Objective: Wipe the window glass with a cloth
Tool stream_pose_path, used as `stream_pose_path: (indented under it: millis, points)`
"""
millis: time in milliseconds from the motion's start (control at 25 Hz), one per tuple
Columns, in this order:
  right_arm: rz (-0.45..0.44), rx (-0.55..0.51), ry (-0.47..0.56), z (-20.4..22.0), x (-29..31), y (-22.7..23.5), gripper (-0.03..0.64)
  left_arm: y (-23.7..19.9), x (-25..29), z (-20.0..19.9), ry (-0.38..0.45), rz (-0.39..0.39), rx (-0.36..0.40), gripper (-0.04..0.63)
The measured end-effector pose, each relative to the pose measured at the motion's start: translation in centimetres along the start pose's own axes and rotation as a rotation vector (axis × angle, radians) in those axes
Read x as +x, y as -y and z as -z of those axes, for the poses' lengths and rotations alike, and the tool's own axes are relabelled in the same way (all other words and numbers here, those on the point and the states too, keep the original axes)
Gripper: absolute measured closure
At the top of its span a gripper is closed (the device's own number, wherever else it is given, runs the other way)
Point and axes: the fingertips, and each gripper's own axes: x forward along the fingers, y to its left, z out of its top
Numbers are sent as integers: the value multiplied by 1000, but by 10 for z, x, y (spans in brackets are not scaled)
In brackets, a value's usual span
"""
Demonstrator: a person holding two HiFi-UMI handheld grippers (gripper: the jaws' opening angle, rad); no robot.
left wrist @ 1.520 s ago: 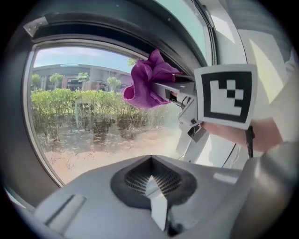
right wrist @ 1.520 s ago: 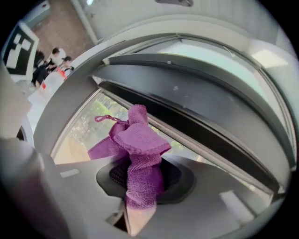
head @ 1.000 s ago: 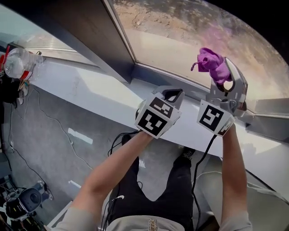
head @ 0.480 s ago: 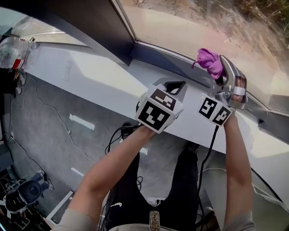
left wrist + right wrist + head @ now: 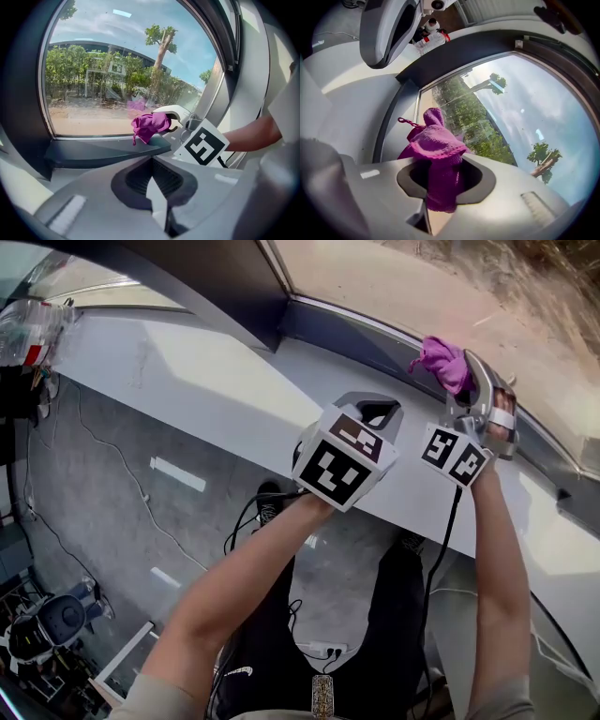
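My right gripper is shut on a bunched purple cloth. The cloth sits against the bottom edge of the window glass, just above the dark lower frame. In the right gripper view the cloth bulges out from between the jaws of the right gripper, with the window glass right behind it. My left gripper hovers over the white sill to the left, shut with nothing in it. From the left gripper I see the cloth and the right gripper at the pane.
A white sill runs under the window, and a dark frame post splits the panes. A plastic bottle lies at the sill's far left. Cables and camera gear are on the grey floor below.
The right gripper has brought the cloth down the glass, from mid-pane to the lower frame edge. The left gripper has held its place over the sill.
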Motion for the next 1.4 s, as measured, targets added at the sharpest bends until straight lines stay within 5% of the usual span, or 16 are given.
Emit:
stream_pose_path:
  millis: [760,960,1120,1400]
  points:
    - [-207,111,-121,34,7,-47,490,4,9,15,-30,12,-11,595]
    - [-274,350,-196,42,-2,-37,489,10,5,8,-41,18,0,594]
    - [-316,642,-294,57,-13,-35,489,18,-1,0,-45,24,15,595]
    - [-296,1092,-346,54,-36,12,489,35,-24,-41,-18,35,61,594]
